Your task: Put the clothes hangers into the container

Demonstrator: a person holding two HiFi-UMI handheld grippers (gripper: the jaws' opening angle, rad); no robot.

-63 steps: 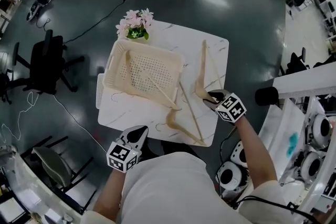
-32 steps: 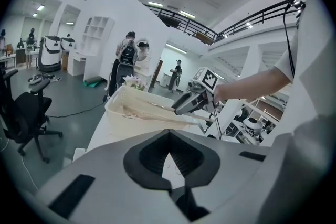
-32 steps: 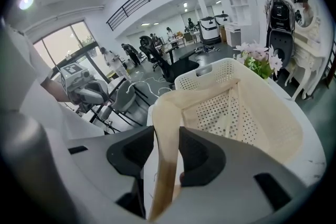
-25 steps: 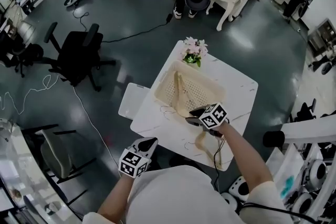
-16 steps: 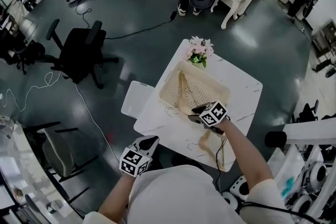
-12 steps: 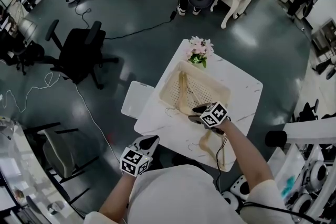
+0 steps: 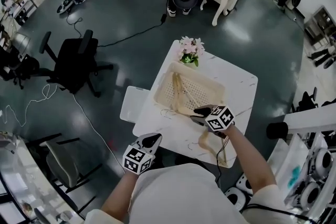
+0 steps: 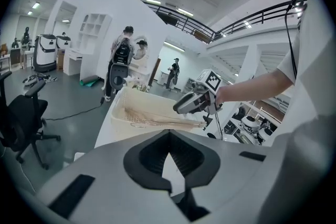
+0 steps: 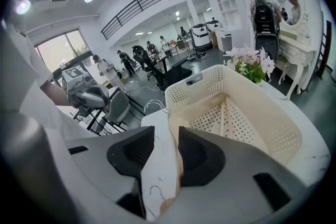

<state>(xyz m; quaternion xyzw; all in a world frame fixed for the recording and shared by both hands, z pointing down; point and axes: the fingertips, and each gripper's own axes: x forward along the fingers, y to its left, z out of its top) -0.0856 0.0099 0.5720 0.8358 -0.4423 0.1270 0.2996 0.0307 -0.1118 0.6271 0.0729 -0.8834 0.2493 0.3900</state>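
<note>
A cream perforated basket (image 7: 157, 93) stands on the white marble table (image 7: 239, 86). Pale wooden hangers (image 7: 178, 93) lie in it, one end reaching over the near rim. My right gripper (image 7: 195, 112) hovers at that rim. Its jaws have just been closing a little but stand open (image 9: 164, 136). The hanger's end (image 9: 176, 139) runs through the gap beside one jaw, and the other jaw is clear of it. One more hanger (image 7: 210, 141) lies on the table's near right. My left gripper (image 7: 152, 137) hangs shut and empty (image 8: 169, 134) below the table's near edge.
Pink flowers (image 7: 190, 49) stand beyond the basket. A white panel (image 7: 134, 104) juts out at the table's left side. A black office chair (image 7: 73, 63) stands on the dark floor to the left. People and furniture are further back in the room.
My right gripper has come from the hanger at the table's right side to the basket's near rim, and a hanger now lies in the basket. The left gripper has hardly moved.
</note>
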